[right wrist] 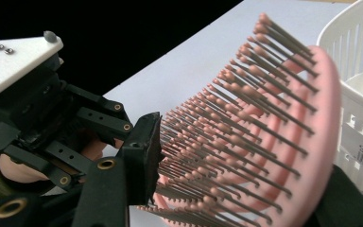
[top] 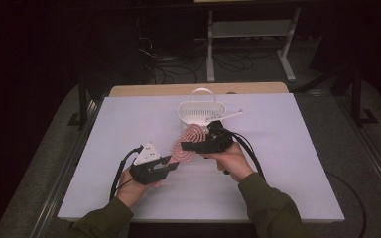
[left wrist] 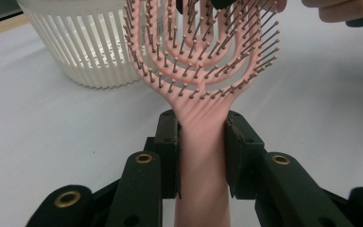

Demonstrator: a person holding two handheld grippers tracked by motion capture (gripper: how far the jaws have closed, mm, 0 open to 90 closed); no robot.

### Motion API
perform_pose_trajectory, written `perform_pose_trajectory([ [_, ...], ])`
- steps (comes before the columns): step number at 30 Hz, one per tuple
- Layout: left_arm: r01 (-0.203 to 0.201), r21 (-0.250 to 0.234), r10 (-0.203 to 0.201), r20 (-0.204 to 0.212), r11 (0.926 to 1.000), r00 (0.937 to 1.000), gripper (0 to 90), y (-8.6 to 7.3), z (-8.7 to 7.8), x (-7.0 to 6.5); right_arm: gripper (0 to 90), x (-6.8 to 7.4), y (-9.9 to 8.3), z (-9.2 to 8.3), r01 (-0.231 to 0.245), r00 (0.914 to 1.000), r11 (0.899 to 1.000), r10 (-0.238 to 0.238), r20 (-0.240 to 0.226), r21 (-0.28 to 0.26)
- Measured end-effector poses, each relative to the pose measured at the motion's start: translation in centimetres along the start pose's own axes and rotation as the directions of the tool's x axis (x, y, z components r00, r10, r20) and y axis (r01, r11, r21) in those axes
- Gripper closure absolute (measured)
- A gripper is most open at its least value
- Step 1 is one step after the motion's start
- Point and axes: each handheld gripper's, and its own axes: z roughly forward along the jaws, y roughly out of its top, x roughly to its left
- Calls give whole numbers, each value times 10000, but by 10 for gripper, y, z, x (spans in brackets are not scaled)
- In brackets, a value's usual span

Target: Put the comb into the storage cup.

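A pink hairbrush (top: pixel 190 136) with several rows of bristles hangs just above the white table (top: pixel 278 163), in front of a white slotted basket (top: pixel 198 112). My left gripper (left wrist: pixel 202 137) is shut on its handle (left wrist: pixel 202 179), one pad on each side. My right gripper (top: pixel 192 146) comes in from the right across the brush head (right wrist: pixel 283 118). One of its pads (right wrist: pixel 144 146) lies against the bristle tips and the other jaw sits behind the head's back. In the left gripper view the basket (left wrist: pixel 85 47) stands just behind the bristles.
The basket (right wrist: pixel 359 71) has a hoop handle, and a white stick-like thing (top: pixel 226 117) pokes out of its right side. The table ends in dark floor on all sides. A white frame (top: pixel 248 34) and cables lie beyond the far edge.
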Motion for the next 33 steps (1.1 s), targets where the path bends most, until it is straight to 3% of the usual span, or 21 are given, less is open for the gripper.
perform_pose_trajectory([
  [20,-114,89,113,157,9999,9998,706,0,1,-1,584,-2,1,-3,-560,9970,9983,551,-546,-153],
  [33,-177,57,175,209,9998,9996,708,0,1,-1,620,-1,2,-4,-676,9934,9972,642,-952,-330],
])
